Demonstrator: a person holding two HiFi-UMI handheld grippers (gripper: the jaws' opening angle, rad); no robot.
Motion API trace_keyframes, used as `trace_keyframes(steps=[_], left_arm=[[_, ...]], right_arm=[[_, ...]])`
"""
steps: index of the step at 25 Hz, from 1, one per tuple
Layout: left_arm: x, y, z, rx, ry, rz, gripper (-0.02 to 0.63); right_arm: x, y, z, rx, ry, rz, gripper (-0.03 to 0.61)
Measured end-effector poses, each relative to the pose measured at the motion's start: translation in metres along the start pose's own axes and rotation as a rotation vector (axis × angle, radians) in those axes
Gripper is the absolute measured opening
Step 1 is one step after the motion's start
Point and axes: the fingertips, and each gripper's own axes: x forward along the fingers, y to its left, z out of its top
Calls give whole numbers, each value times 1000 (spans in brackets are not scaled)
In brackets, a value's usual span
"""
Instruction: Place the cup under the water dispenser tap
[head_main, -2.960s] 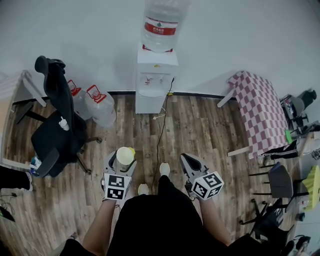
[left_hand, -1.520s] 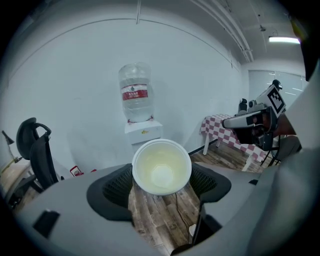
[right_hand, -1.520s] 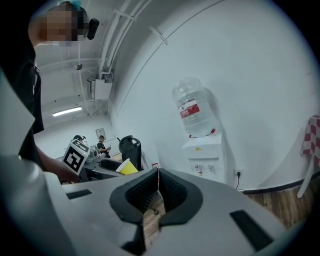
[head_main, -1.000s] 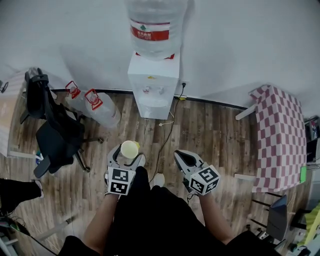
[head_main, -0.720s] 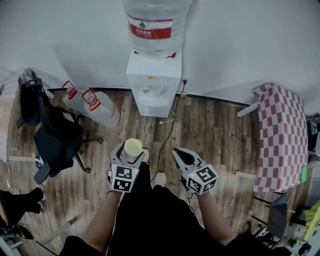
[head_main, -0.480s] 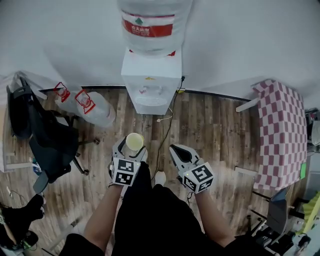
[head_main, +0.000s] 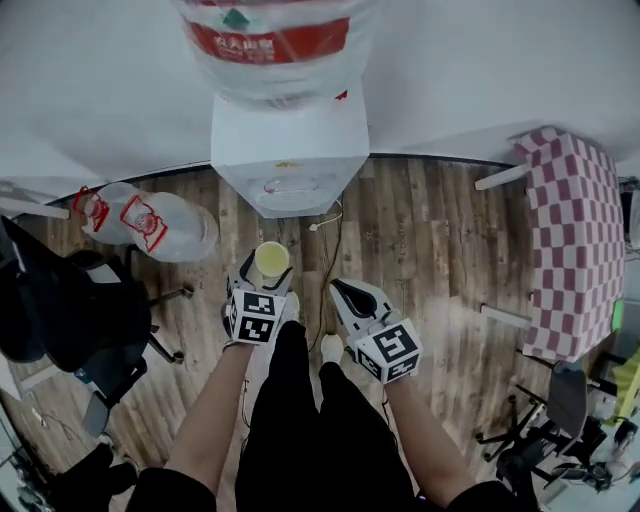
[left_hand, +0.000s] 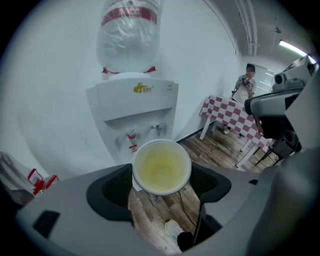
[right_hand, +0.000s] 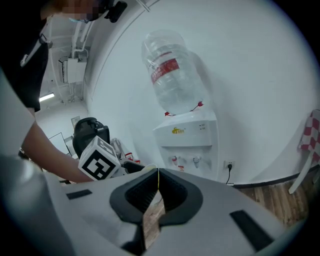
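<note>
Currently left claw (left_hand: 161, 186) clamped on paper cup (left_hand: 161, 165) sidewall below rim; likely light, thin-walled, crushable: gentle squeeze, keep upright. Right claw (right_hand: 158, 182) closed, empty.

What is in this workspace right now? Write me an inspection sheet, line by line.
Surface: wooden floor; no worktop in use.
Job's things: cup, upright, held in front of the water dispenser, not yet under its taps.
Clutter: two spare water bottles beside the wall; black office chair.
Grippers: left tongs shut on the cup; right tongs shut, empty.
Cables: black cable running across the floor from beside the dispenser.
Surroundings: white wall; checked table; a person standing far off.
</note>
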Motion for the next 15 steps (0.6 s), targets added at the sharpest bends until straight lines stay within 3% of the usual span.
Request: trace_keyframes(steps=[8,15], left_arm=[[96,29,-8,43,48,-24,365],[154,59,-20,56,61,10,365]], right_arm=[[53,-37,-22,31,15,-23,21],[82,-63,-48,73,27,-59,21]])
